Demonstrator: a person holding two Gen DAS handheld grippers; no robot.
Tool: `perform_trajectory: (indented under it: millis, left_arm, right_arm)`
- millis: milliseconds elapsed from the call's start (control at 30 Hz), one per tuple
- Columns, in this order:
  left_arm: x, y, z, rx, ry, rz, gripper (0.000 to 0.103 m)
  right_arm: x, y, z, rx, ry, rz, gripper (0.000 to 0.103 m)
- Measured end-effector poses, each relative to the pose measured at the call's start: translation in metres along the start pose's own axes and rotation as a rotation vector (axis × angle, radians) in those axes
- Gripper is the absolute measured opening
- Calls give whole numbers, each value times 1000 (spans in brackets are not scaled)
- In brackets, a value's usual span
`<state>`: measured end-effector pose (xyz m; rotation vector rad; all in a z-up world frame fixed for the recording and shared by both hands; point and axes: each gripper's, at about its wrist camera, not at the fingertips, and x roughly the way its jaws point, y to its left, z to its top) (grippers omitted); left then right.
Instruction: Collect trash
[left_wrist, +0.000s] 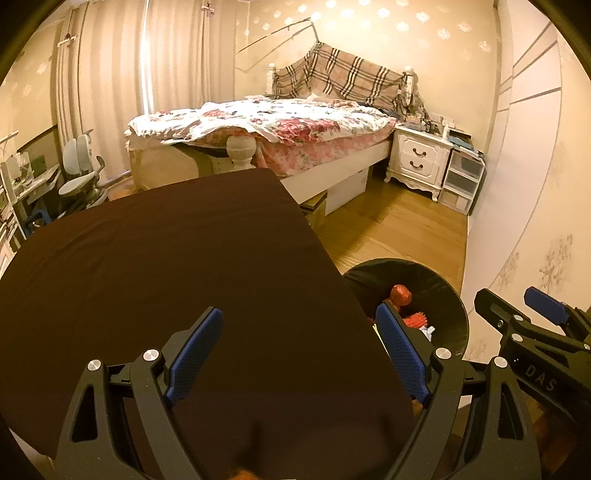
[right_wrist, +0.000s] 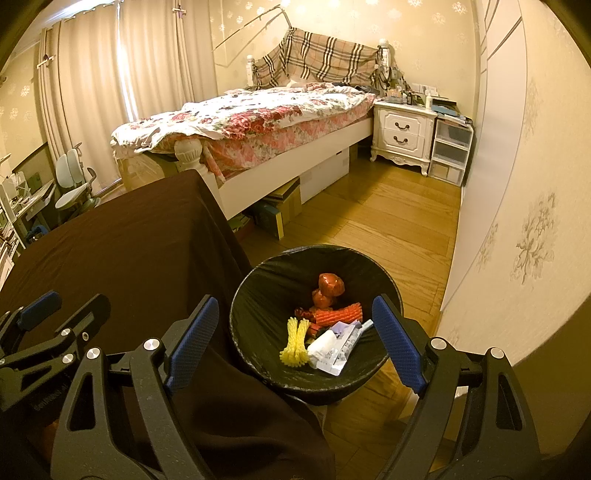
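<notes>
bin, round, glossy black liner

Cloth-covered table at left, lined bin on the floor just right of it, wrappers inside the bin; bed behind the table, nightstand right of the bed, chair far left
</notes>
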<state>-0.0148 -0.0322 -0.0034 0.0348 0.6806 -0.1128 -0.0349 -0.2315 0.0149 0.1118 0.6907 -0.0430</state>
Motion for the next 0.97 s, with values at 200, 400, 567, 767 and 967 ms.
perform_trajectory:
  millis: [200,400,567,767,967]
  left_arm:
    - [-1,-1,1,0,-1,0,84]
    - [-1,-3,1,-5,2,-11,86]
    - [-1,-1,1,-12,1,-9,88]
    - [0,-1,0,-15,-9,-1,88]
    - [3,10,1,-19,4,41,88]
  right_arm:
    - [1,0,-1,1,2,-1,83]
    - [1,0,-1,1,2,-1,83]
    - [1,0,-2,2,3,-1,83]
    - [4,-2,-8,-4,6,3,83]
    - [7,10,-5,-27,8,19,83]
